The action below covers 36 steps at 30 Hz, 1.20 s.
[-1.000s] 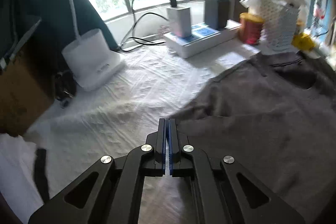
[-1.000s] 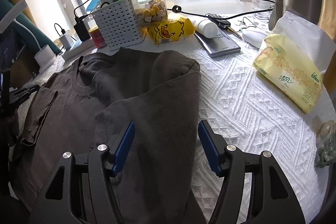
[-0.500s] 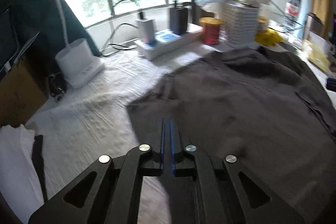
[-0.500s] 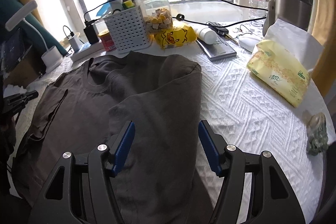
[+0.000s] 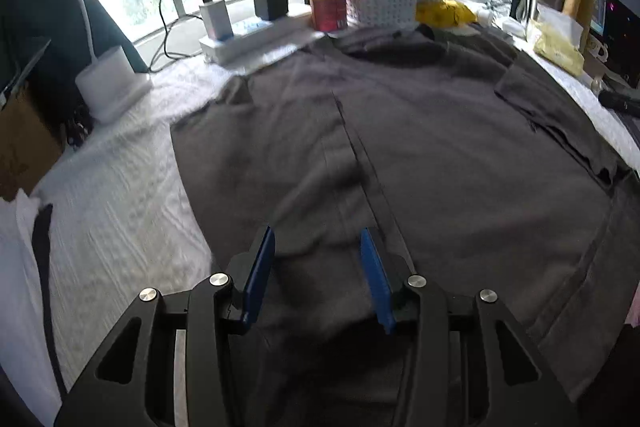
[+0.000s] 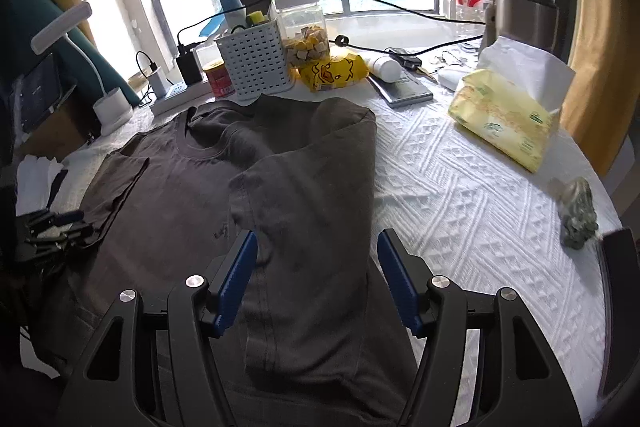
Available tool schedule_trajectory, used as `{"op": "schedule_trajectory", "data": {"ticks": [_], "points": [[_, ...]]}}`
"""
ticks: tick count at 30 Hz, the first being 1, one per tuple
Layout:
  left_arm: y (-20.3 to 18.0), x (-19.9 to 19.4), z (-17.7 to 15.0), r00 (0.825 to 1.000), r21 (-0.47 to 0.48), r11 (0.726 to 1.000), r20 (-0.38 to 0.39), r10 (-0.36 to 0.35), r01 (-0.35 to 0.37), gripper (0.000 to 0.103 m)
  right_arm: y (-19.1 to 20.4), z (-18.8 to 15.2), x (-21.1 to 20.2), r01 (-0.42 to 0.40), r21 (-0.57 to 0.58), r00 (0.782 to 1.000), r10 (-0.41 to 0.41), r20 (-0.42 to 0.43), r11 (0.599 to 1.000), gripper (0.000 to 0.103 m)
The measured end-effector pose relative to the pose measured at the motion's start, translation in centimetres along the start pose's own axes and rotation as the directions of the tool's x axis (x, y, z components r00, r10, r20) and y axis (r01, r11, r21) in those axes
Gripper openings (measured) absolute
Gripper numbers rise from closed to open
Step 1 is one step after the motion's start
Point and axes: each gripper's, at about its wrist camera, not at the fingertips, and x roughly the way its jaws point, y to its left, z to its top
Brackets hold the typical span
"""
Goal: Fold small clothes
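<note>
At the far left of the table you have the white lamp base [image 5: 110, 83] on the white textured cloth [image 5: 120, 195]. Beside it sits the power strip [image 5: 256, 37] with its chargers plugged in.

Your left gripper [image 5: 316, 267] hangs over the near part of the dark grey T-shirt [image 5: 420, 131]. Its jaws have just been opening and now stand apart. Nothing is pinched between them; only the flat fabric shows in the gap. The left side of the shirt is folded in, and the folded edge runs as a long seam-like line from the middle of the shirt down toward the right blue pad [image 5: 374, 275].

The T-shirt [image 6: 248, 179] lies spread on the table with its collar toward the window. Its right side is folded over the body, sleeve uppermost.

Your right gripper [image 6: 316, 279] hovers over that folded right panel. Its jaws stand wide apart and hold nothing.

Behind the collar stand the red can [image 6: 218, 79], the white perforated basket [image 6: 256, 63] and the yellow duck packet [image 6: 334, 71]. Further right, on bare cloth, lie the yellow tissue pack [image 6: 504, 119] and a small green figurine [image 6: 578, 213].
</note>
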Motion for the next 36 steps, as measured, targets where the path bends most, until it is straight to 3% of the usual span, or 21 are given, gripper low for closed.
{"op": "schedule_trajectory", "data": {"ticks": [3,5,7,13,21,36], "points": [[-0.7,0.0,-1.0,1.0,0.008,1.0,-0.012,0.003,-0.003,0.045,0.0,-0.5,-0.6,0.001,0.001,1.0,-0.001,0.006,1.0,0.066],[-0.8,-0.3,-1.5,1.0,0.0,1.0,-0.004,0.01,-0.01,0.054,0.1,-0.9,-1.1,0.002,0.001,1.0,-0.002,0.01,1.0,0.066],[-0.8,-0.5,-1.9,1.0,-0.015,1.0,0.001,0.023,-0.023,0.057,0.1,-1.1,-1.4,0.003,0.0,1.0,-0.003,0.014,1.0,0.066],[-1.0,-1.7,-2.7,1.0,-0.032,0.999,0.022,0.012,-0.011,0.057,-0.1,-2.2,-3.3,0.004,0.003,0.999,-0.004,0.039,1.0,0.066],[-2.6,-4.7,-3.1,0.994,-0.04,0.999,0.108,-0.01,0.014,0.057,-0.9,-4.2,-5.2,0.014,0.002,0.999,-0.014,0.049,1.0,0.066],[-6.9,-6.4,-4.6,0.988,-0.003,0.998,0.139,-0.065,0.066,0.057,-2.8,-9.6,-6.9,0.03,0.02,1.0,-0.03,0.004,0.999,0.066]]}}
